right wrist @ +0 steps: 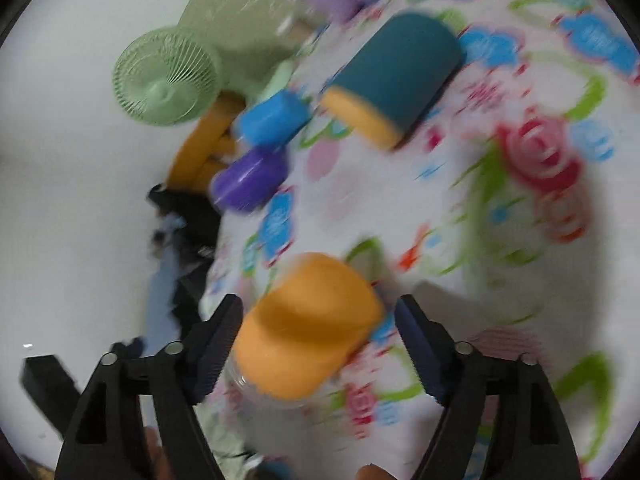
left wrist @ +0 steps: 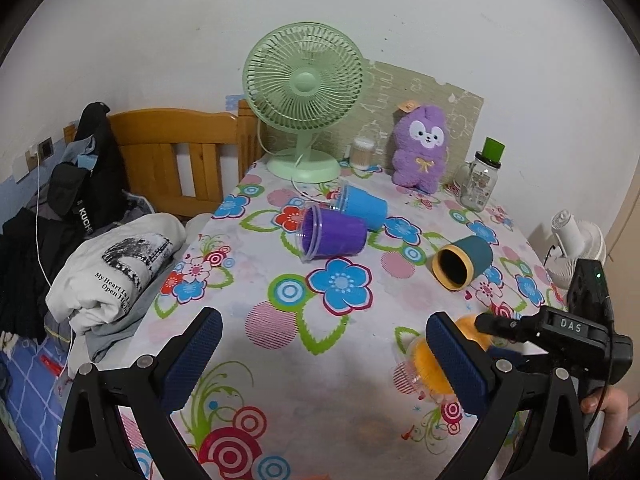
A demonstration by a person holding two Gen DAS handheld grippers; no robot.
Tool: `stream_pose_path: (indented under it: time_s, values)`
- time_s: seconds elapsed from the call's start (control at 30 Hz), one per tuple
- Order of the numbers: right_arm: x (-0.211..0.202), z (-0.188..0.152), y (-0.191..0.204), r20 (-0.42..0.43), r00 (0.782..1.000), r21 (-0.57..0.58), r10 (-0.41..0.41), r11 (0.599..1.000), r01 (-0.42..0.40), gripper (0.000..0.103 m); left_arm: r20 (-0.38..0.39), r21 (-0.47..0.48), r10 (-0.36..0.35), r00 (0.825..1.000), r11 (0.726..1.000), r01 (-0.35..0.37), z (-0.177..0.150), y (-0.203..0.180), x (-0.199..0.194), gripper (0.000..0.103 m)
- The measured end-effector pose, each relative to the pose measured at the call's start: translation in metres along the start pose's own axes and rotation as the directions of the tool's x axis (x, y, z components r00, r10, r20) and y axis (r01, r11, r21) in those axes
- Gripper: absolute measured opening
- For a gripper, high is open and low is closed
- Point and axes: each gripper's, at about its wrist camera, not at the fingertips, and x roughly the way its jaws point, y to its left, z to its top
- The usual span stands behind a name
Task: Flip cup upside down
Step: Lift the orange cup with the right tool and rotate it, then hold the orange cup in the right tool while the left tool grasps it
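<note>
An orange cup (right wrist: 308,328) with a clear rim lies between the open jaws of my right gripper (right wrist: 318,340), in a blurred and tilted view; I cannot tell whether the pads touch it. In the left wrist view the orange cup (left wrist: 430,364) shows partly behind the right finger (left wrist: 456,364) of my left gripper (left wrist: 324,352), which is open and empty above the floral tablecloth (left wrist: 280,380). The right gripper's body (left wrist: 560,336) is at the right. A purple cup (left wrist: 332,236), a blue cup (left wrist: 362,204) and a teal cup with yellow rim (left wrist: 462,262) lie on their sides.
A green fan (left wrist: 304,100), a purple plush toy (left wrist: 420,148), a glass jar with green lid (left wrist: 480,176) and a small jar (left wrist: 362,152) stand at the table's back. Folded clothes (left wrist: 116,272) and a wooden bed frame (left wrist: 176,156) are at the left.
</note>
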Motion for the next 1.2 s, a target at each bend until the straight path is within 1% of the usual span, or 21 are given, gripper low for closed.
stream_pose_path:
  time_s: [0.03, 0.1, 0.17, 0.2, 0.23, 0.3, 0.37, 0.47, 0.6, 0.67, 0.7, 0.73, 0.8, 0.87, 0.9, 0.93, 1.0, 1.03, 1.2]
  values:
    - [-0.003, 0.0, 0.002, 0.013, 1.0, -0.018, -0.002, 1.0, 0.002, 0.086, -0.001, 0.002, 0.0, 1.0, 1.0, 0.0, 0.0, -0.002, 0.001, 0.103]
    - [-0.008, 0.001, 0.009, 0.038, 0.999, -0.068, -0.034, 0.997, 0.036, 0.086, -0.006, 0.003, -0.004, 1.0, 1.0, 0.004, 0.0, -0.004, 0.003, 0.103]
    - [-0.009, -0.001, 0.019, 0.059, 0.992, -0.114, -0.11, 0.987, 0.117, 0.086, -0.008, 0.007, -0.006, 1.0, 1.0, 0.006, 0.0, -0.007, 0.004, 0.103]
    - [-0.008, -0.004, 0.025, 0.063, 0.986, -0.124, -0.157, 0.979, 0.164, 0.087, -0.009, 0.01, -0.007, 1.0, 1.0, 0.007, 0.0, -0.009, 0.004, 0.103]
    - [-0.005, -0.004, 0.027, 0.061, 0.982, -0.122, -0.18, 0.975, 0.187, 0.087, -0.01, 0.012, -0.009, 1.0, 1.0, 0.009, 0.0, -0.01, 0.005, 0.103]
    - [0.002, -0.007, 0.028, 0.04, 0.98, -0.11, -0.196, 0.974, 0.2, 0.087, -0.012, 0.012, -0.014, 1.0, 1.0, 0.015, 0.0, -0.011, 0.005, 0.103]
    - [0.012, -0.014, 0.027, 0.001, 0.983, -0.083, -0.183, 0.98, 0.182, 0.087, -0.014, 0.012, -0.016, 1.0, 1.0, 0.016, 0.0, -0.012, 0.006, 0.103]
    - [0.019, -0.016, 0.023, -0.017, 0.989, -0.06, -0.15, 0.987, 0.149, 0.087, -0.015, 0.014, -0.016, 1.0, 1.0, 0.016, -0.001, -0.011, 0.006, 0.103]
    - [0.027, -0.01, 0.024, -0.039, 0.991, -0.024, -0.125, 0.992, 0.124, 0.087, -0.018, 0.011, -0.017, 1.0, 1.0, 0.018, -0.002, -0.009, 0.005, 0.103]
    - [0.036, -0.008, 0.024, -0.074, 0.995, -0.014, -0.062, 0.998, 0.061, 0.082, -0.018, 0.008, -0.02, 1.0, 1.0, 0.02, -0.002, -0.007, 0.004, 0.103]
    - [0.041, -0.007, 0.023, -0.098, 0.995, -0.008, -0.03, 1.0, 0.029, 0.074, -0.017, 0.009, -0.019, 1.0, 1.0, 0.019, -0.002, -0.007, 0.004, 0.103]
    - [0.044, -0.007, 0.023, -0.112, 0.994, 0.001, -0.004, 1.0, 0.004, 0.07, -0.016, 0.009, -0.017, 1.0, 1.0, 0.017, -0.002, -0.006, 0.003, 0.103]
    - [0.049, -0.007, 0.023, -0.136, 0.99, 0.023, 0.046, 0.999, -0.043, 0.066, -0.013, 0.008, -0.014, 1.0, 1.0, 0.014, -0.002, -0.004, 0.001, 0.103]
    - [0.049, -0.007, 0.028, -0.137, 0.989, 0.004, 0.047, 0.999, -0.047, 0.064, -0.005, 0.006, -0.014, 1.0, 1.0, 0.014, -0.002, -0.002, -0.003, 0.103]
    - [0.049, -0.008, 0.031, -0.141, 0.988, 0.001, 0.06, 0.998, -0.061, 0.059, -0.002, 0.006, -0.013, 1.0, 1.0, 0.013, -0.002, -0.002, -0.005, 0.103]
    - [0.048, -0.008, 0.032, -0.149, 0.986, 0.005, 0.081, 0.997, -0.081, 0.057, -0.001, 0.006, -0.013, 1.0, 1.0, 0.013, -0.001, -0.001, -0.006, 0.103]
    - [0.045, -0.01, 0.036, -0.175, 0.974, 0.021, 0.142, 0.99, -0.141, 0.057, 0.003, 0.001, -0.018, 1.0, 1.0, 0.018, 0.0, 0.0, -0.008, 0.103]
    - [0.044, -0.011, 0.038, -0.186, 0.969, 0.022, 0.161, 0.987, -0.159, 0.057, 0.004, 0.0, -0.021, 1.0, 1.0, 0.021, 0.0, 0.0, -0.009, 0.103]
    - [0.042, -0.019, 0.036, -0.22, 0.954, 0.042, 0.202, 0.979, -0.197, 0.057, 0.008, 0.007, -0.032, 0.999, 0.999, 0.032, 0.001, -0.002, -0.013, 0.103]
